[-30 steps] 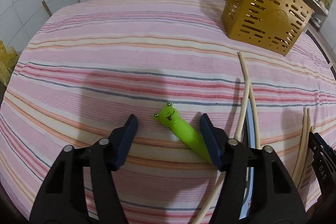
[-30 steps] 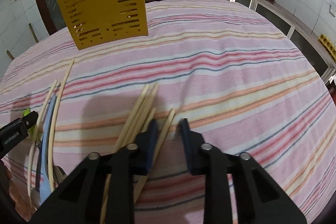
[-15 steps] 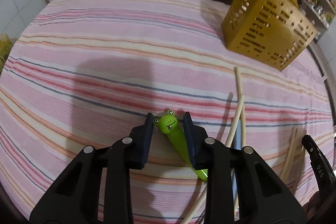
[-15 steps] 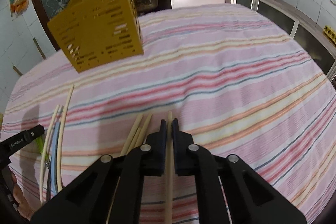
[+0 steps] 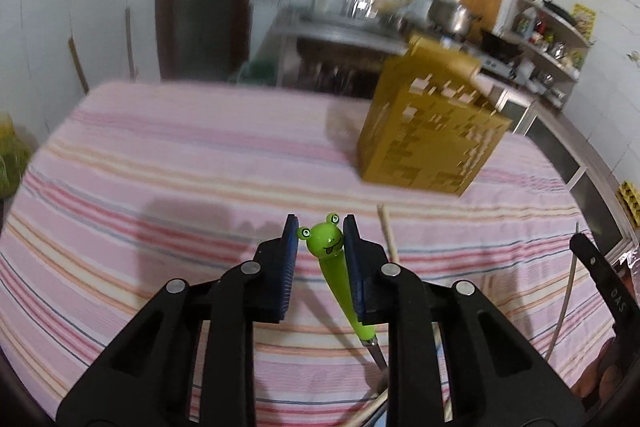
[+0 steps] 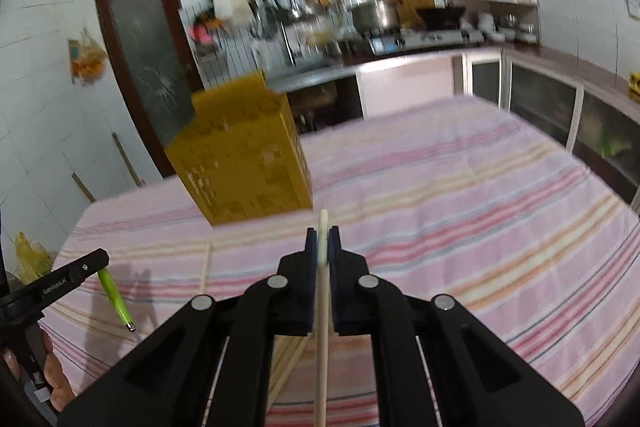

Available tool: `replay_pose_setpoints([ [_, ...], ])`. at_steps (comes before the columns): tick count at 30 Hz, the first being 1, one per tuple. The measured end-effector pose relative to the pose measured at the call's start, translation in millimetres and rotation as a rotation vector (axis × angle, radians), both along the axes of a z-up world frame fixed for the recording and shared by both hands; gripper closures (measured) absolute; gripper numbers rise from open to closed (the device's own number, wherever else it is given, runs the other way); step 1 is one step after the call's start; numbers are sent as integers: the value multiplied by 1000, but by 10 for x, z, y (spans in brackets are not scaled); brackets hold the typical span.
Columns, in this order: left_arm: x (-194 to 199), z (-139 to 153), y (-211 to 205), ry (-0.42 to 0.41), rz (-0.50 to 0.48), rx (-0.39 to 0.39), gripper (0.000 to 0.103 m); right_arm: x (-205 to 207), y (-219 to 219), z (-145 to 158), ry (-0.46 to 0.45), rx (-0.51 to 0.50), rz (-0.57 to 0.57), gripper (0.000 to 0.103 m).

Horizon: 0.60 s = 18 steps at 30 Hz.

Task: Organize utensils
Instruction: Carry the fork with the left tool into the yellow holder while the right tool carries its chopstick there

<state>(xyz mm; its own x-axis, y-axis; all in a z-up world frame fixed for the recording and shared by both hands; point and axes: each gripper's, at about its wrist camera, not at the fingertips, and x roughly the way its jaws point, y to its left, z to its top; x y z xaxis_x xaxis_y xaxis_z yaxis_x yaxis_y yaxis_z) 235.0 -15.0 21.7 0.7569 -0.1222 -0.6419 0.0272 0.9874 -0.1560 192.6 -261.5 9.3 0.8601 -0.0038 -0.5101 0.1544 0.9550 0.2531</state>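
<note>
Left gripper (image 5: 320, 239) jaws, just closing, clamped on frog-head utensil (image 5: 325, 239), frog head between tips, stem angling back, lifted above striped cloth (image 5: 160, 167). Right gripper (image 6: 323, 241) jaws pinched on chopstick (image 6: 322, 291). Yellow basket (image 6: 240, 151) beyond both. Neighbouring gripper reads "DAS".

The perforated holder (image 5: 430, 131) stands on the striped tablecloth (image 5: 180, 163), chopsticks (image 5: 387, 231) lying before it.
</note>
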Motion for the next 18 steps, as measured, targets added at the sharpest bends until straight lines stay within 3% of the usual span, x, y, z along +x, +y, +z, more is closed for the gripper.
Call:
replay_pose_setpoints([
  [9,-314,441,-208,-172,-72,74,81,-50,56,328,-144,-65,50,97],
  [18,-433,659,-242,-259,-106,88,82,-95,134,551,-233,-119,55,97],
])
